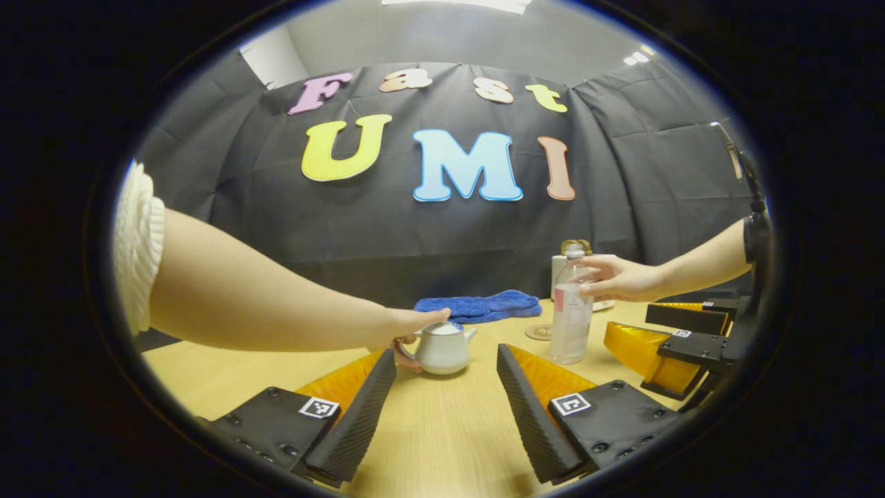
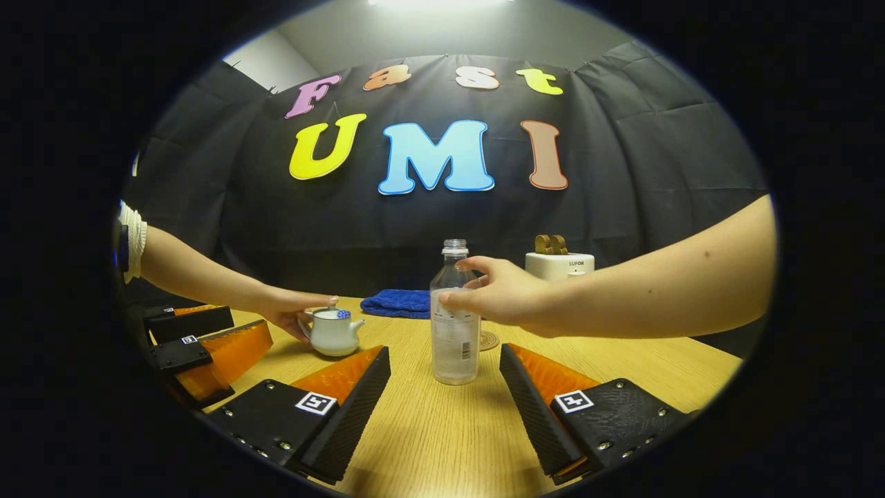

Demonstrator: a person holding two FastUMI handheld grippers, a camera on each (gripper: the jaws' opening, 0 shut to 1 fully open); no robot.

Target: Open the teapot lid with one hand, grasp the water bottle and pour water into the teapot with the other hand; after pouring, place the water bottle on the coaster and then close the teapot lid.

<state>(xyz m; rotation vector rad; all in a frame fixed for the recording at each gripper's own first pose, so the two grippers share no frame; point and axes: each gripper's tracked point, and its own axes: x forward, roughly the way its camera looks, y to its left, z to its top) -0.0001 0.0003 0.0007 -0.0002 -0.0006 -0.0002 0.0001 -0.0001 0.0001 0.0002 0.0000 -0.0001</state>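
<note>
White teapot [image 1: 442, 348] lid still on, water bottle [image 2: 455, 330] upright on table, uncapped; we see bare hands [image 2: 501, 294] arranging them; both grippers [image 1: 446, 408] [image 2: 444, 408] spread, empty; every step left

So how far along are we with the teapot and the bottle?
Nothing looks done yet. The teapot has its lid on, with a bare hand resting on it. The water bottle stands upright on the table, uncapped, another hand touching it. Both grippers, left and right, sit open and hold nothing. Left: lid off, pouring, bottle onto the coaster, lid on.
</note>
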